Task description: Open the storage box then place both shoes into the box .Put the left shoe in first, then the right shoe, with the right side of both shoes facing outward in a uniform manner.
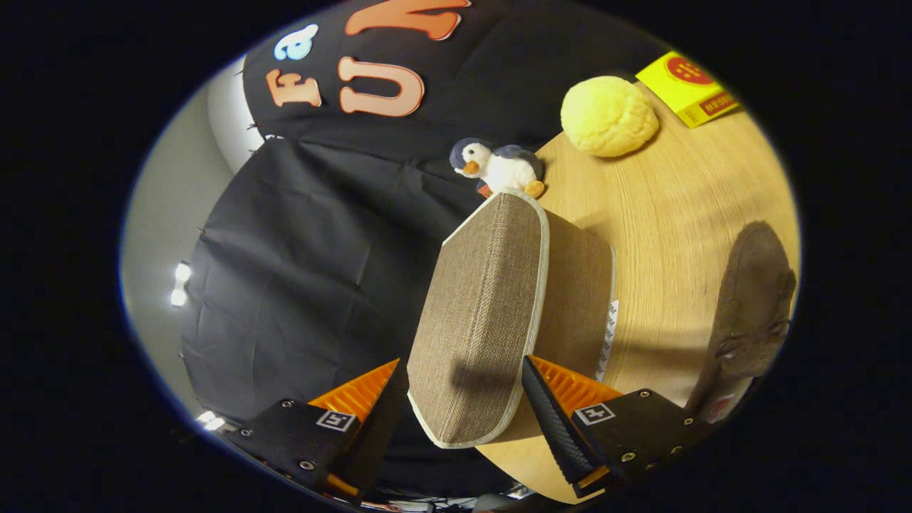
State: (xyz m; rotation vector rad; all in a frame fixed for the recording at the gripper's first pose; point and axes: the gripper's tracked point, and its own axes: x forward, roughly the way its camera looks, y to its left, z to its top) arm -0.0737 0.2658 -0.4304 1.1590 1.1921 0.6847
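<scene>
A brown woven storage box with pale trim stands on the wooden table. Its lid is swung up away from the box body and runs back between my fingers. The gripper is shut on the lid's near end, one finger pressing each face. A dark brown shoe lies on the table to the right of the box, beyond the right finger.
A small penguin plush sits just past the far end of the lid. Farther back on the table rest a yellow round plush and a yellow packet. Black cloth hangs to the left of the table.
</scene>
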